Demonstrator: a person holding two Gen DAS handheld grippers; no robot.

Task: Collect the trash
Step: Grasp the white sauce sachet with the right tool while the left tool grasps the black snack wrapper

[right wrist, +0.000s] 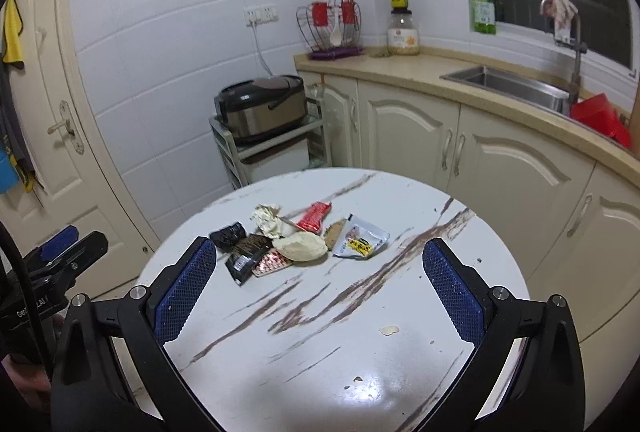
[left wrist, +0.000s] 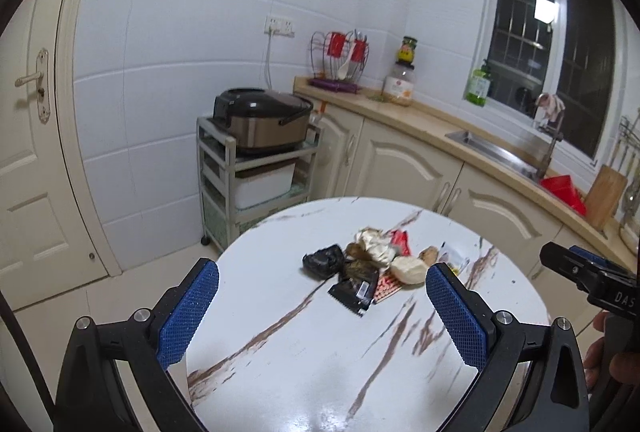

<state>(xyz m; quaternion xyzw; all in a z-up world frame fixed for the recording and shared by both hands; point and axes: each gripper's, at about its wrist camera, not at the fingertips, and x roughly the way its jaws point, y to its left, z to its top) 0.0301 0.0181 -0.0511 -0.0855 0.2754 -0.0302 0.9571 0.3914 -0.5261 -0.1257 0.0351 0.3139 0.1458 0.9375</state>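
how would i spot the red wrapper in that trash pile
On the round white marble-look table, find the trash pile near its far edge. The long red foil wrapper lies at the pile's back, beside the crumpled white tissue; it is the only bright red piece.

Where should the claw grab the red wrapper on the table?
Probably its far end, coming from above. The red wrapper lies flat and long; its near end touches the pile by the crumpled tissue, while its far end sticks out clear on the table.

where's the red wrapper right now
The red wrapper lies on the round table at the far side of the trash pile, between the crumpled paper and the white sachet.
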